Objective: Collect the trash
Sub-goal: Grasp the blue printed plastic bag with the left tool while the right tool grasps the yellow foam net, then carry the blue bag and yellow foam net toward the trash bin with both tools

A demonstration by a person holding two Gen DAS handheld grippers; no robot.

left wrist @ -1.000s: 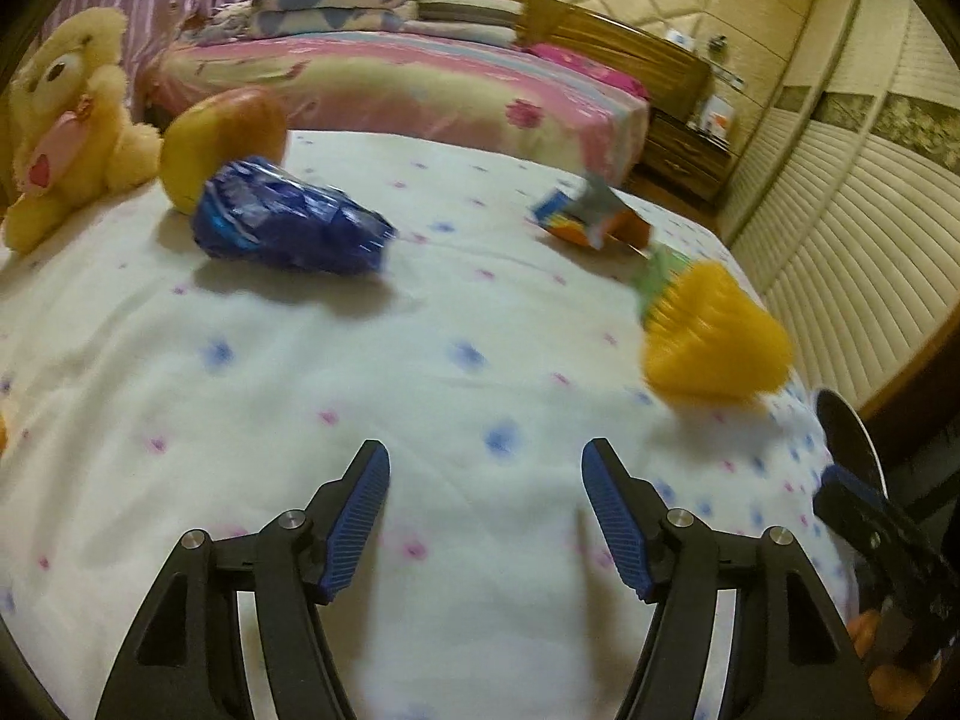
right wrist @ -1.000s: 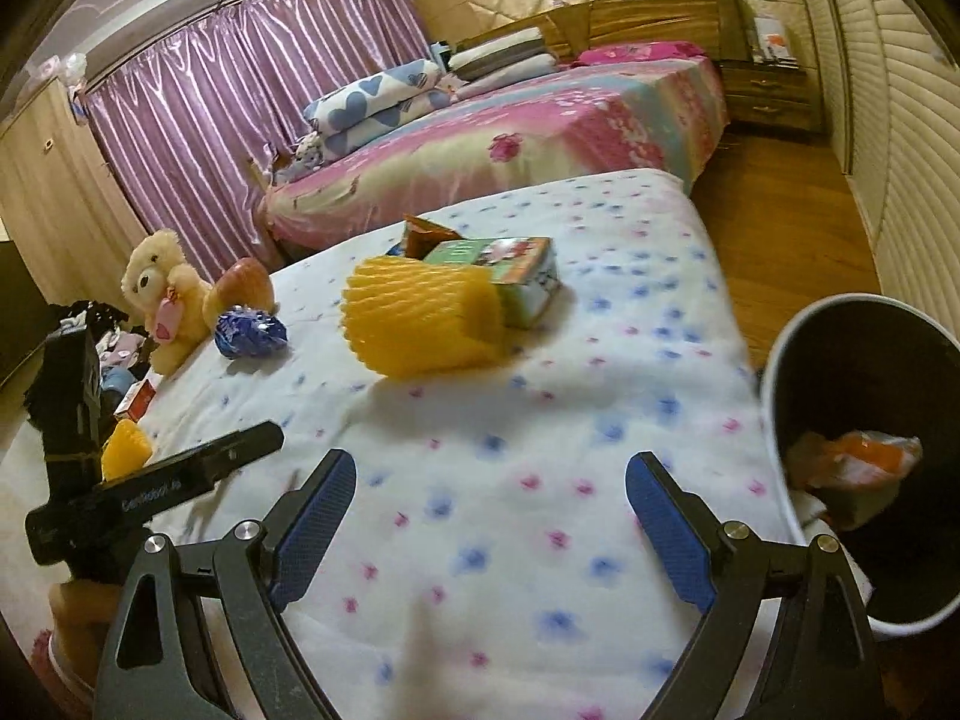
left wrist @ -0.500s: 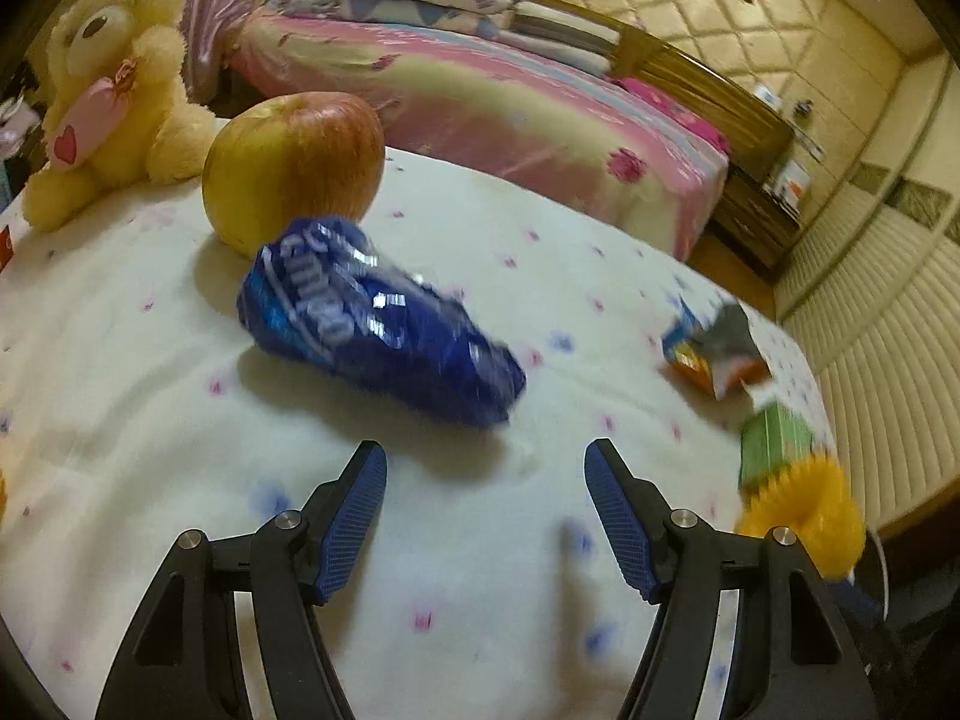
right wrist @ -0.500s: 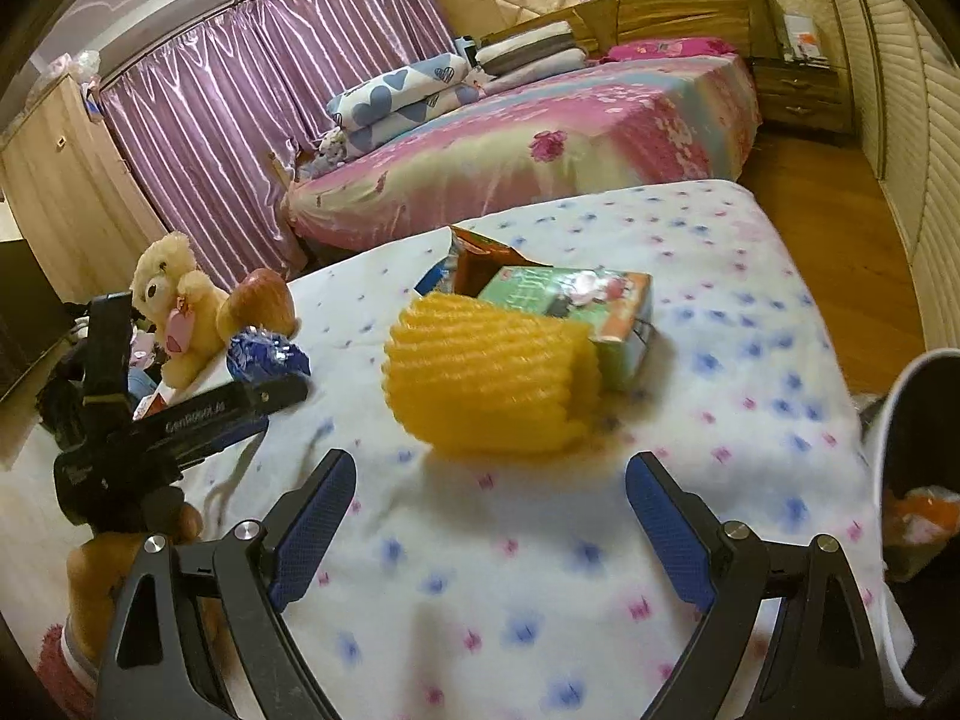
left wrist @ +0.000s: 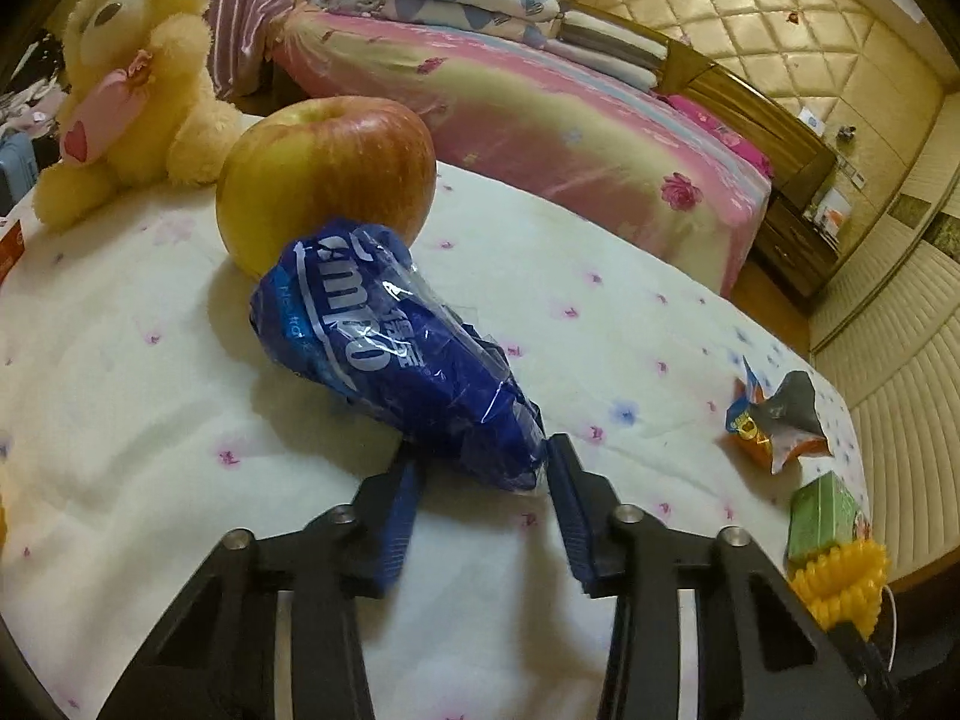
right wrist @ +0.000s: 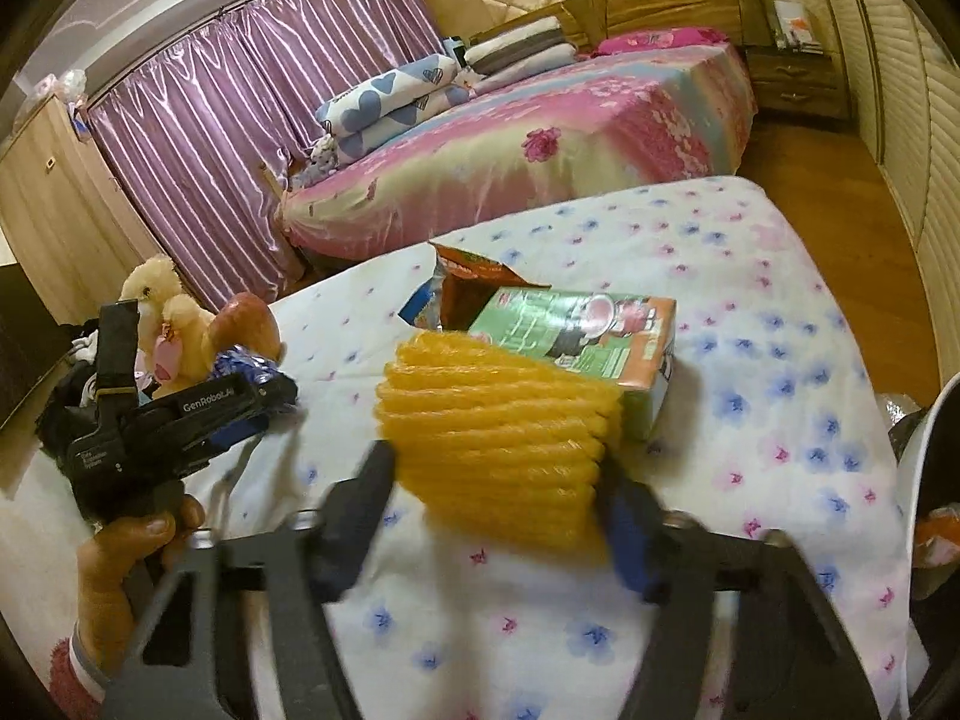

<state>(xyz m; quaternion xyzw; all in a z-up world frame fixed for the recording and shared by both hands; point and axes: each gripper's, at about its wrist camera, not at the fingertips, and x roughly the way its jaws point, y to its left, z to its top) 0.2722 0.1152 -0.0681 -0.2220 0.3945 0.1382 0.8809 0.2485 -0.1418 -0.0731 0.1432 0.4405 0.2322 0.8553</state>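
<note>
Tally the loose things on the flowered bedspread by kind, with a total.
Wrappers: 2, the blue wrapper and the orange wrapper
Foam nets: 1, yellow
Cartons: 1, green
Apples: 1
Teddy bears: 1
Total: 6

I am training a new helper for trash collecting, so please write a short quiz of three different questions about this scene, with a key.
1. True or false: the apple lies between the left gripper's jaws.
2. Which thing sits between the right gripper's jaws? A) green box B) yellow foam net C) teddy bear
3. Fill in: directly behind the blue wrapper, touching it, is the ____.

Key:
1. False; the blue wrapper's end is there, and the jaws have just been closing on it.
2. B; these jaws have also just been closing.
3. apple
</note>
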